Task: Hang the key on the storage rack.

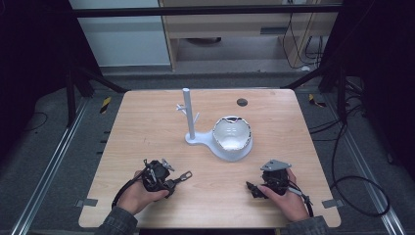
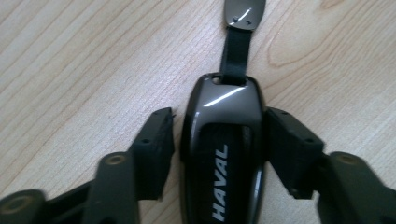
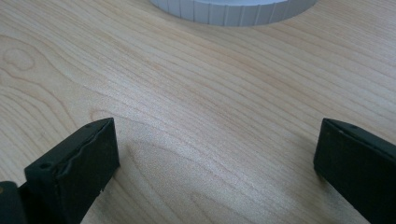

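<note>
At the near left of the counter [image 1: 147, 105], the left claw [image 1: 172, 182] sits around a dark car key fob [image 2: 222, 154] marked HAVAL. In the left gripper view the fob lies flat on the wood, its long axis running straight out along the line of the jaws, with a short strap and a metal tab [image 2: 243, 13] trailing beyond its far end. The jaws stand on its two long sides: the one at the right of that view looks pressed against the fob's edge, the other shows a thin sliver of gap, so I judge it pinched or all but pinched across the narrow width. From above, the fob points away from the left hand toward the white stand [image 1: 190, 113] and the bowl [image 1: 232, 133] at mid-counter, so a lift should carry it that way. The right claw [image 3: 215, 154] rests spread wide over bare wood, holding nothing, and lies farther from the fob.
</note>
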Demonstrator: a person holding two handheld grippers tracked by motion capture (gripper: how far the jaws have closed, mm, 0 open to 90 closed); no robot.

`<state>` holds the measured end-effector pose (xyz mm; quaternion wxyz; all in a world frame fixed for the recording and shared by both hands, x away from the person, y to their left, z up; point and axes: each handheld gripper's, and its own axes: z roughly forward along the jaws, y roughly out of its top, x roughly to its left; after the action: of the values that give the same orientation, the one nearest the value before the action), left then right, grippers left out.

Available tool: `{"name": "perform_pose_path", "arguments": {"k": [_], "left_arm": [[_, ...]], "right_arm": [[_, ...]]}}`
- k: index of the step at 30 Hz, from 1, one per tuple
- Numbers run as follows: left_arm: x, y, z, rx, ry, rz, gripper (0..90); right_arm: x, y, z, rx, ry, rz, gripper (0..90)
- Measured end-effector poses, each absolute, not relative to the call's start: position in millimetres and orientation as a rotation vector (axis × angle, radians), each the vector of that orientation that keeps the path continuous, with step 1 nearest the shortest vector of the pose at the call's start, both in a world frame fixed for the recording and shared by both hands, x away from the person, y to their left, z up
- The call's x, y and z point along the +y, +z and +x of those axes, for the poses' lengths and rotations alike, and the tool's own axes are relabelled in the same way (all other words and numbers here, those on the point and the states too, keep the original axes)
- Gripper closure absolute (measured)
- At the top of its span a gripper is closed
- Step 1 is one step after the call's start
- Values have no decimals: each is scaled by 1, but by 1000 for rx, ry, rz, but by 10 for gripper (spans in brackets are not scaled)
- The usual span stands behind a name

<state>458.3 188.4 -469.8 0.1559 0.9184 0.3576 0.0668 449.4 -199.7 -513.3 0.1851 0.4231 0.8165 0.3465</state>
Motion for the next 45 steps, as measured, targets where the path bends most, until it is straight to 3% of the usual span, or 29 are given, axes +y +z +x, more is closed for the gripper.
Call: {"name": "perform_pose_path", "arguments": {"k": [14,31,45], "left_arm": [[192,-458,455,1010,201,2578,488],[215,-350,473,967,394,2398,489],[212,-271,507,949,543,2369,489]], "right_arm": [[-200,-513,449,2301,977,1195,4],[-200,-513,449,2301,976,1192,4],[-200,-513,449,2302,975,1194,4]]}}
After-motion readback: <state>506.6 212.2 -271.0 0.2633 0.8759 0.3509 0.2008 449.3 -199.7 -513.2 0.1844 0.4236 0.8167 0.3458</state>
